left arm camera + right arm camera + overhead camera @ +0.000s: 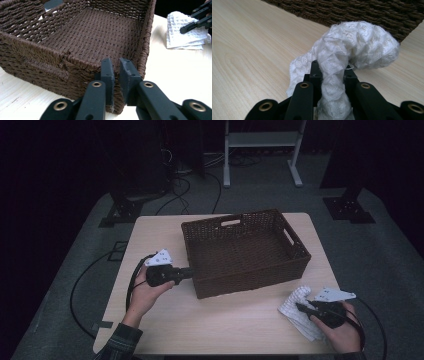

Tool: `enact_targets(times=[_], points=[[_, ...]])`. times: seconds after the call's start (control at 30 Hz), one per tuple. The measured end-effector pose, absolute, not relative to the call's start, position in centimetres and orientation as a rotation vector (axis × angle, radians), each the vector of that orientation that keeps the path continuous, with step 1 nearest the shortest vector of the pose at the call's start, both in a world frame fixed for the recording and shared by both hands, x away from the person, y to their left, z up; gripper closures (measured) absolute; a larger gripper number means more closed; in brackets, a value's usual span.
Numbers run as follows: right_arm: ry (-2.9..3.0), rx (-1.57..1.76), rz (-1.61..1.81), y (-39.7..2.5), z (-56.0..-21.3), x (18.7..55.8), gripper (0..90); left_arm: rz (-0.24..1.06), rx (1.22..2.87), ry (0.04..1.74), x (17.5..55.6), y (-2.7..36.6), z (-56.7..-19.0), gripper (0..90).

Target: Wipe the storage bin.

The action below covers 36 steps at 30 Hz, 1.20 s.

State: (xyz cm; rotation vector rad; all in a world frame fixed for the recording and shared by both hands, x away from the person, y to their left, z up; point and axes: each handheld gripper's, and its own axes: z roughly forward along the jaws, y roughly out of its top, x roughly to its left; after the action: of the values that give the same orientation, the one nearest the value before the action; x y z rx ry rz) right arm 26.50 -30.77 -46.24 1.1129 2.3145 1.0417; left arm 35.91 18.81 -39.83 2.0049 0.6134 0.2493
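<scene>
Pinching the white waffle-weave cloth (352, 50) on the pale wooden table (240, 325), right gripper (332, 72) fingers bunch it; left gripper (117, 68) fingers clamp the brown woven rectangular basket's (245, 247) rim.

The basket (245, 251) is a dark brown woven rectangle with upright walls and a slot handle cut into its far wall and its right end. It stands upright and empty at the middle of the table, slightly toward the far side, turned a little so its near left corner points toward the person. That corner's rim sits pinched from both sides. The cloth (299, 312) is white with a waffle weave, lying rumpled on the table near the right front edge, just beside the basket's near right corner. One bunched fold of it (352, 50) is lifted and squeezed tight, arching over above the tabletop.
</scene>
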Motion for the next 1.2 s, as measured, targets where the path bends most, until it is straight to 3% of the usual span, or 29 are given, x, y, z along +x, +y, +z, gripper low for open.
enact_targets(times=[0.5,0.8,1.2], points=[[2.319,1.107,1.039,-30.7,-46.3,26.5,75.6,0.257,2.032,0.650,34.2,19.9,-42.0,38.9],[2.320,1.104,1.035,-30.7,-46.4,26.5,75.6,0.270,2.091,0.674,34.5,18.5,-45.2,31.6],[2.333,1.102,1.034,-30.3,-46.5,26.8,75.5,0.289,2.181,0.697,34.9,16.5,-48.2,30.5]])
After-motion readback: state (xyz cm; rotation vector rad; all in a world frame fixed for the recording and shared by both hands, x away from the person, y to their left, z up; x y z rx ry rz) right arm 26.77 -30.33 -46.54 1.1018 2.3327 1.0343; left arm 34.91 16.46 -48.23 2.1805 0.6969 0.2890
